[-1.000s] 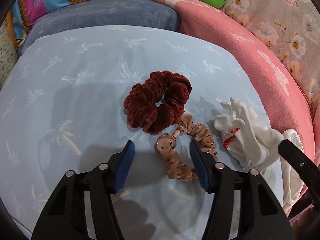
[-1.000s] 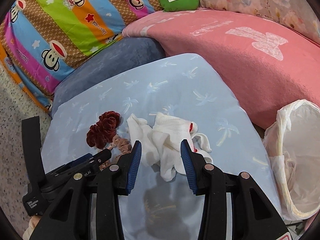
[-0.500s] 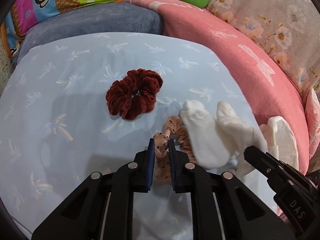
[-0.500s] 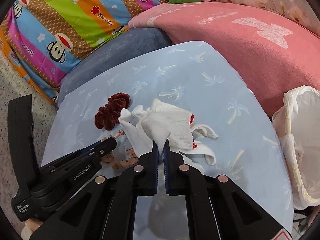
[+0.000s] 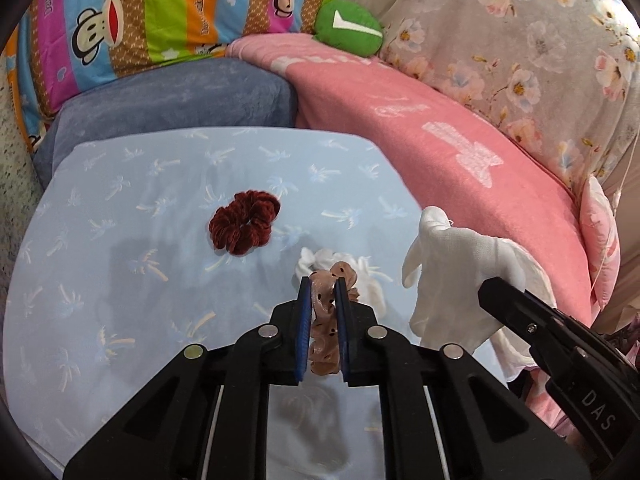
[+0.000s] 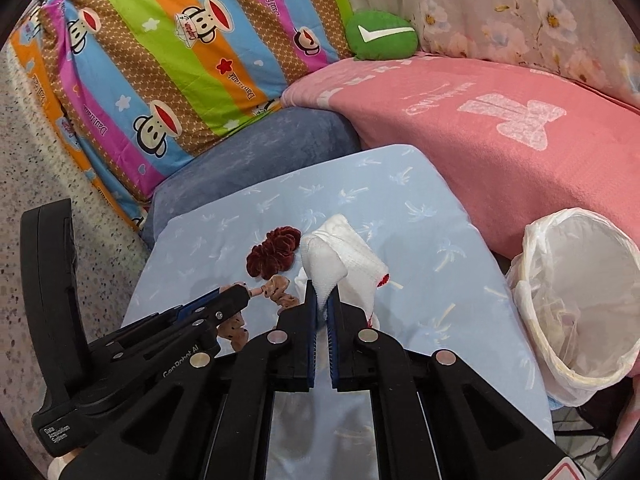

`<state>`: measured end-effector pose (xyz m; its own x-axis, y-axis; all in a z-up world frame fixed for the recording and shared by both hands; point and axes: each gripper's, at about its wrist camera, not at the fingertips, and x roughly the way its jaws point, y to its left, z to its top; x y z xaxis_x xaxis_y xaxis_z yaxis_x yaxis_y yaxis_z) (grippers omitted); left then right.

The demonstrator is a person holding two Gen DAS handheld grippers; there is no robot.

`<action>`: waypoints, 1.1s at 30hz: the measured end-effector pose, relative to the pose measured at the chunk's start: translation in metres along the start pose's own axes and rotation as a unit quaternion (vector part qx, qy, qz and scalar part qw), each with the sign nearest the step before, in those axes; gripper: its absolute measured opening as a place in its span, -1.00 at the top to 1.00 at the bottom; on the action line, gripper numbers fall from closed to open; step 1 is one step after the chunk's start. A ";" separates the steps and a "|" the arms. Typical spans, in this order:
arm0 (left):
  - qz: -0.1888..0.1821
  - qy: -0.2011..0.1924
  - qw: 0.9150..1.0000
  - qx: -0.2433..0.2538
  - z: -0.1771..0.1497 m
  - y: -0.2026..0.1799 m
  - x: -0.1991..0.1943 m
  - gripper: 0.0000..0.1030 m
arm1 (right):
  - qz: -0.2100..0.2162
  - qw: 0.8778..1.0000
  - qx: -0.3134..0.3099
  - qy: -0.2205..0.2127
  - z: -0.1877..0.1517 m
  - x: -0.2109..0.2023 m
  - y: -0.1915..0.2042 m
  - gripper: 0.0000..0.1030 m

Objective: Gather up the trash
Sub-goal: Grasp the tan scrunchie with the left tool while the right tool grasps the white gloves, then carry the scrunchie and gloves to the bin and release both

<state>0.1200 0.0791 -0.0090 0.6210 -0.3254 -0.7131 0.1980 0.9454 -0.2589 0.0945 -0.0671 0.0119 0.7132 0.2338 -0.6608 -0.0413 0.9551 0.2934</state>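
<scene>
A dark red velvet scrunchie [image 5: 244, 229] lies on a pale blue sheet [image 5: 120, 280] printed with faint palm trees. The other scrunchie [image 5: 326, 320] is tan with dark dots. The glove [image 6: 344, 264] is white with red trim. The blanket [image 5: 460, 148] is pink, the cushion [image 5: 348, 28] green, and the pillow [image 6: 180, 60] has bright stripes with monkey faces.

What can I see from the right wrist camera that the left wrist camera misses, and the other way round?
Only the right wrist view shows the open mouth of the lined trash bin and the right tool shut on the white glove. Only the left wrist view shows the left tool head-on, shut on the tan dotted scrunchie. Both show the dark red scrunchie on the blue pillow, the pink blanket and the green cushion.
</scene>
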 end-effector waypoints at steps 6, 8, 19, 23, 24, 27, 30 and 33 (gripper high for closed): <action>-0.011 -0.019 1.000 0.014 0.001 -0.019 -0.017 0.78 | -0.003 1.000 0.003 -0.022 0.004 -0.029 -0.008 0.90; -0.015 -0.023 0.999 0.020 0.000 -0.027 -0.021 0.78 | -0.005 1.000 0.004 -0.028 0.004 -0.037 -0.011 0.90; -0.040 -0.029 0.997 0.058 -0.005 -0.074 -0.029 0.78 | -0.023 0.998 0.024 -0.051 -0.003 -0.072 -0.040 0.90; -0.049 -0.025 0.996 0.074 -0.008 -0.093 -0.026 0.78 | -0.033 0.997 0.038 -0.057 -0.007 -0.082 -0.058 0.90; -0.052 -0.024 0.995 0.078 -0.008 -0.098 -0.025 0.78 | -0.036 0.997 0.042 -0.059 -0.007 -0.085 -0.063 0.90; -0.061 -0.020 0.994 0.090 -0.010 -0.112 -0.022 0.77 | -0.045 0.995 0.054 -0.066 -0.008 -0.093 -0.077 0.90; -0.070 -0.017 0.992 0.102 -0.011 -0.127 -0.020 0.77 | -0.054 0.994 0.066 -0.073 -0.009 -0.100 -0.091 0.90; -0.076 -0.015 0.990 0.114 -0.012 -0.141 -0.017 0.77 | -0.063 0.992 0.078 -0.079 -0.009 -0.107 -0.106 0.90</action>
<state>0.0725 -0.0490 0.0314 0.5920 -0.4669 -0.6569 0.4557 0.8662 -0.2051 0.0163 -0.1919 0.0450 0.8072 0.0721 -0.5859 0.1538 0.9325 0.3267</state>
